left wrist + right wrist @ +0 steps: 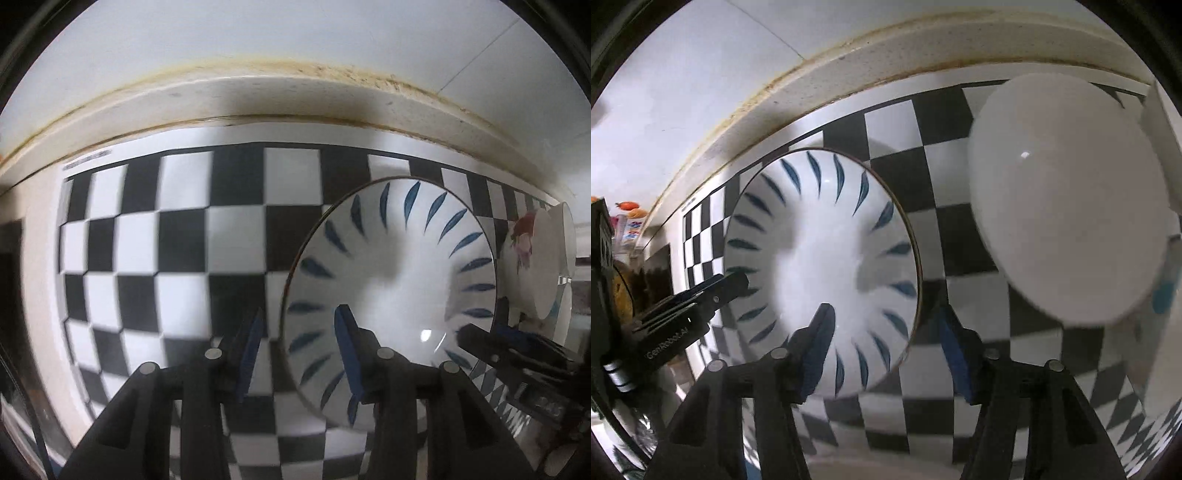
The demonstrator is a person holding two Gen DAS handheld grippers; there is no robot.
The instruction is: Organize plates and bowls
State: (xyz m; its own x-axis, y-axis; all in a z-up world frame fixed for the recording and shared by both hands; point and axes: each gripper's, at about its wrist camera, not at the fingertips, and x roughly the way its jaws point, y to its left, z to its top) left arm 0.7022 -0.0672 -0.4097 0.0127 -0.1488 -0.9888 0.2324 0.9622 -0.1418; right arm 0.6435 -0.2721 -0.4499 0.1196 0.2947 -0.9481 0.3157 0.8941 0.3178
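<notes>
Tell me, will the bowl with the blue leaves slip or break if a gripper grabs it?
The bowl looks glazed and shiny, so it is probably slippery between flat pads. It seems to be ceramic, so likely stiff, fairly heavy and breakable if dropped. Its wide round shape probably sits steady on the checkered mat.

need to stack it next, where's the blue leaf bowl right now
The blue leaf bowl sits on the checkerboard mat, left of the plain white plate in the right wrist view.

White bowl [399,280] with blue leaf strokes; black-and-white checkered mat [184,240]; plain white plate [1067,206].
</notes>
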